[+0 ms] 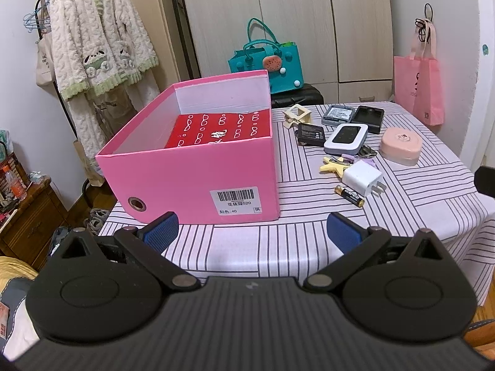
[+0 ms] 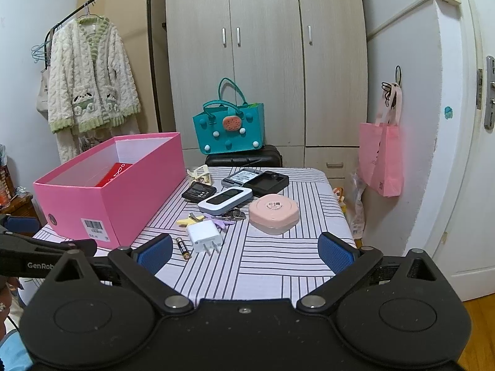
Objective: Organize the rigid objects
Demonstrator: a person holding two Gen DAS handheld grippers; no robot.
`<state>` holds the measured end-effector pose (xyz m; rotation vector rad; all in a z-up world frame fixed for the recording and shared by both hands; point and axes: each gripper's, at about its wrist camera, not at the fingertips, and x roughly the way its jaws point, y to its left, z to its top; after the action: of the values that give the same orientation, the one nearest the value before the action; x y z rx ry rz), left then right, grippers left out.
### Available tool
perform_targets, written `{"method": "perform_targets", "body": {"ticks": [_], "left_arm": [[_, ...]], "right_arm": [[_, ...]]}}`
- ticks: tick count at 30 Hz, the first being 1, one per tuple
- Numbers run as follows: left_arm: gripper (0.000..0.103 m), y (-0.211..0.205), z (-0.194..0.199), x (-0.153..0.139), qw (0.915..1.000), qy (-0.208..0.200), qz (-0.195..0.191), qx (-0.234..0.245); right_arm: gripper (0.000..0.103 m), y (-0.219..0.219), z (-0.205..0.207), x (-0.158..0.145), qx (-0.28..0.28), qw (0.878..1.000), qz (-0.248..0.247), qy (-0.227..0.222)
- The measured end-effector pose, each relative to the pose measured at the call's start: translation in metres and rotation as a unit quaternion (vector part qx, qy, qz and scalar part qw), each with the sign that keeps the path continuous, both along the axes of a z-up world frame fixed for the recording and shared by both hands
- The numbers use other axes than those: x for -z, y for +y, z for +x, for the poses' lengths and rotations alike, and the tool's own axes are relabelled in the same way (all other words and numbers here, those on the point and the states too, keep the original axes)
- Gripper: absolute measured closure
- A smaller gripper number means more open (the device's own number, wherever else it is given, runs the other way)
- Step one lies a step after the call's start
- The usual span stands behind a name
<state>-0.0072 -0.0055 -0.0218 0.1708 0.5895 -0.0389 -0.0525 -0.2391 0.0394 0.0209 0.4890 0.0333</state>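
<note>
A pink cardboard box (image 1: 191,173) (image 2: 130,198) stands on the left of the striped table and holds a red packet (image 1: 219,130). To its right lie small items: a white charger plug (image 1: 363,181) (image 2: 204,235), a battery (image 1: 349,196) (image 2: 183,247), a white-and-black device (image 1: 346,136) (image 2: 225,199), a pink round case (image 1: 400,145) (image 2: 273,211), a yellow clip (image 1: 332,165), keys (image 2: 235,215), and black and grey battery packs (image 1: 369,117). My left gripper (image 1: 252,232) is open and empty before the box. My right gripper (image 2: 246,252) is open and empty near the table's front edge.
A beige phone stand (image 1: 297,116) sits behind the box. A teal bag (image 2: 230,126) rests on a black case behind the table. A pink bag (image 2: 382,157) hangs on the right wall. A coat rack (image 2: 89,77) stands at left. The left gripper shows in the right wrist view (image 2: 46,247).
</note>
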Motion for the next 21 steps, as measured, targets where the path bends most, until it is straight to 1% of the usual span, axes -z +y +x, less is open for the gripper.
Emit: {"method": "perform_targets", "body": {"ticks": [4,7,11,13,16,19,21], "left_arm": [[0.0,0.004,0.001,-0.001,1.0,0.002,-0.006,0.005],[0.0,0.006,0.003,-0.001,0.9995,0.007,-0.023,0.019],[0.0,0.009,0.005,-0.002,0.9984,0.013,-0.048,0.027],[0.0,0.011,0.005,-0.004,0.9984,0.009,-0.05,0.026],[0.001,0.017,0.007,-0.008,0.9982,0.008,-0.054,0.027],[0.0,0.026,0.012,-0.015,0.998,0.008,-0.052,0.034],[0.0,0.036,0.016,-0.021,0.9977,0.0,-0.052,0.042]], "right_arm": [[0.001,0.003,-0.001,0.001,-0.006,1.0,0.003,-0.003],[0.001,0.004,-0.001,0.003,-0.014,1.0,0.008,-0.009],[0.001,0.003,-0.002,0.007,-0.042,0.998,0.03,-0.031],[0.001,0.002,-0.002,0.007,-0.059,0.996,0.044,-0.046],[0.001,0.001,0.003,0.007,-0.073,0.994,0.05,-0.058],[0.001,-0.004,0.014,0.004,-0.089,0.993,0.059,-0.05],[0.002,-0.008,0.024,0.004,-0.107,0.991,0.078,-0.034]]}}
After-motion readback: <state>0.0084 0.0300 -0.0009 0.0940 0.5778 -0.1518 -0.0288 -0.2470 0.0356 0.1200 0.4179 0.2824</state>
